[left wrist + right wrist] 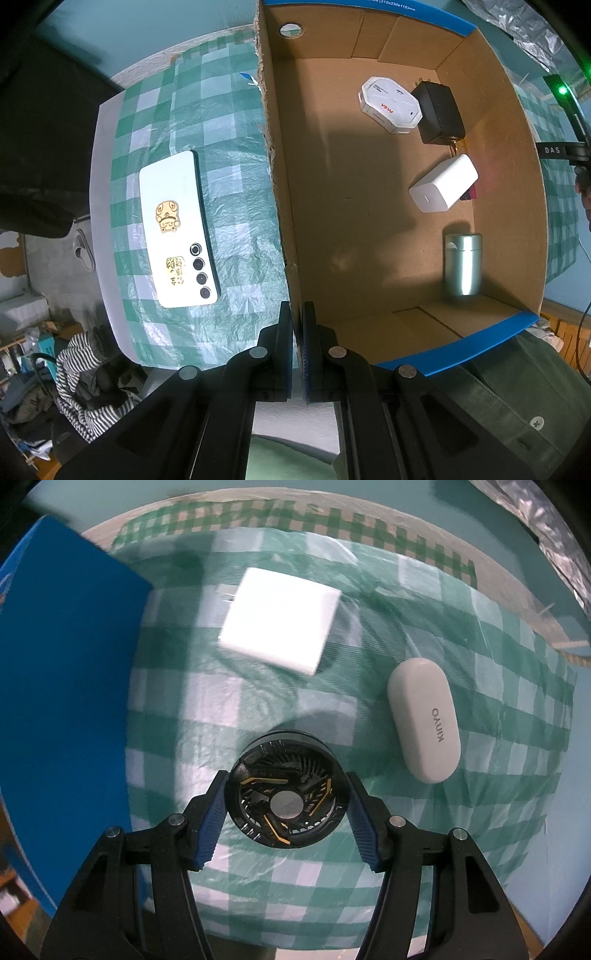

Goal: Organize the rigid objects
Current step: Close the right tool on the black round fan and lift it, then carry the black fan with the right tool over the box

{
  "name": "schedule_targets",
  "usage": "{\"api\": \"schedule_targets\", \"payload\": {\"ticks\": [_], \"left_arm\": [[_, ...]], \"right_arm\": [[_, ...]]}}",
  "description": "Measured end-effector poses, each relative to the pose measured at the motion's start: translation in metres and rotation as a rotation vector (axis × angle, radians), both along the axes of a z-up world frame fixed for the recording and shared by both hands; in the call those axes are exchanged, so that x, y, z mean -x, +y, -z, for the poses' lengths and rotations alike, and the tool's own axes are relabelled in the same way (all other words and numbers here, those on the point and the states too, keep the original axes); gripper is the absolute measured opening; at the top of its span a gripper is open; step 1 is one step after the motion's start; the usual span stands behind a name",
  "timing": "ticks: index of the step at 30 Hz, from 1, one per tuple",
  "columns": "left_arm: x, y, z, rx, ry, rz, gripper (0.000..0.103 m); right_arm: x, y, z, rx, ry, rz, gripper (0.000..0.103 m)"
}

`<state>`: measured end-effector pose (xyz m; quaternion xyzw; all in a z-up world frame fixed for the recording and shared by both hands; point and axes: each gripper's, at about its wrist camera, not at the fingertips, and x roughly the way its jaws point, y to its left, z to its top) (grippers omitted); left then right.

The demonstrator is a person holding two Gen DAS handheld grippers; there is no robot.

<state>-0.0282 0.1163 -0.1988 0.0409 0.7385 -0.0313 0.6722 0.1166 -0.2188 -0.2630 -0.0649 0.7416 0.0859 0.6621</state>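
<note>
table [498, 664]: green-white checked cloth, open patch right of fan
box [369, 221]: cardboard, holds chargers and tin
left tool [297, 347]: pinched on box wall
right tool [286, 823]: clamped on black fan [286, 794]
phone [177, 229]: left of box

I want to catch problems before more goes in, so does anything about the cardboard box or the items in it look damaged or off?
The cardboard box has a ragged, torn top edge along the wall that the left gripper is clamped on. Inside, the silver cylinder lies on its side rather than upright. Nothing else looks damaged.
</note>
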Motion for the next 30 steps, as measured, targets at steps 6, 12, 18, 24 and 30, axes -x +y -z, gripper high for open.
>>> {"api": "schedule_targets", "payload": {"ticks": [6,12,18,24,30], "left_arm": [[0.0,0.0,0.0,0.0,-0.001,0.001,0.004],[0.0,0.0,0.0,0.0,0.0,0.0,0.004],[0.0,0.0,0.0,-0.001,0.0,0.0,0.004],[0.0,0.0,0.0,0.0,-0.001,0.0,0.004],[0.0,0.0,0.0,0.0,-0.001,0.0,0.004]], "right_arm": [[0.007,0.009,-0.019,-0.012,-0.02,-0.033,0.062],[0.014,0.025,-0.045,-0.025,-0.051,-0.083,0.062],[0.017,0.04,-0.074,-0.04,-0.088,-0.132,0.062],[0.019,0.056,-0.097,-0.051,-0.115,-0.195,0.062],[0.023,0.078,-0.116,-0.071,-0.134,-0.248,0.062]]}}
